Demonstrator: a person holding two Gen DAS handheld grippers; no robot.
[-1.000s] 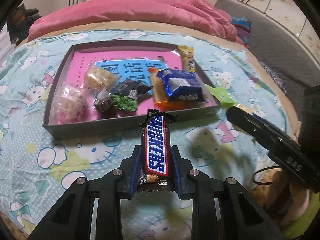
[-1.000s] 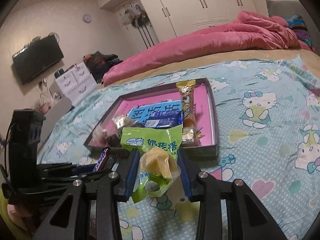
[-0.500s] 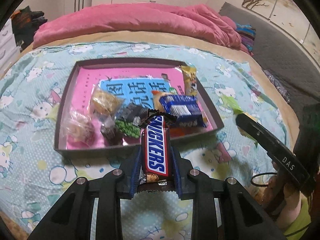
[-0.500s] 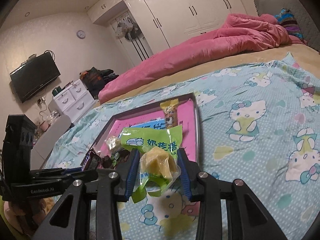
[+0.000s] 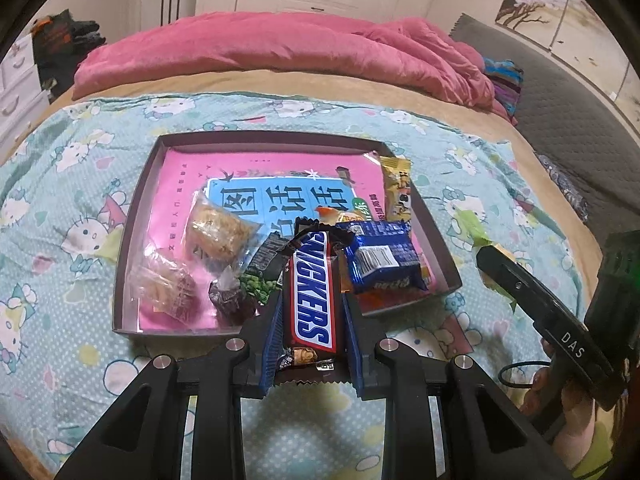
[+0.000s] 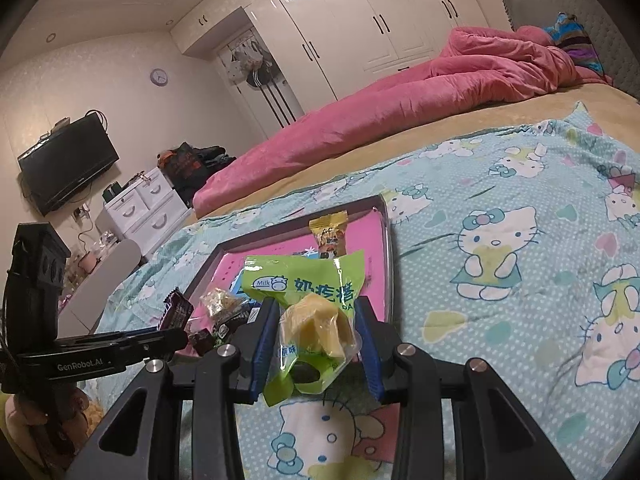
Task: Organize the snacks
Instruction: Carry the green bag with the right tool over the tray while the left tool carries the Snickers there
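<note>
1. Bedroom with white wardrobes and a pink duvet (image 5: 280, 48) at the far side of the bed (image 6: 500, 208), which carries a cartoon-cat sheet and one shallow dark box (image 5: 138, 216) with a pink printed lining.
2. Compared with a second ago, the box sits farther up in the left wrist view with more sheet showing before it, and the Snickers bar's tip now overlaps the box's contents; in the right wrist view the box has slid lower and leftward.
3. Left gripper (image 5: 312, 320): jaws clenched on one Snickers bar (image 5: 312, 296), held over the box's near edge.
4. Right gripper (image 6: 316, 336): jaws grasping one green packet (image 6: 308, 292) marked "Milk" with Chinese characters, a yellow lump inside, above the sheet just beside the box.
5. Counted in the box: two clear-wrapped cakes, one blue pack (image 5: 380, 256), one yellow stick pack (image 5: 396, 188), and a few small dark sweets I cannot count.
6. Readable on the tools: "DAS" and "GenRobot.AI".
</note>
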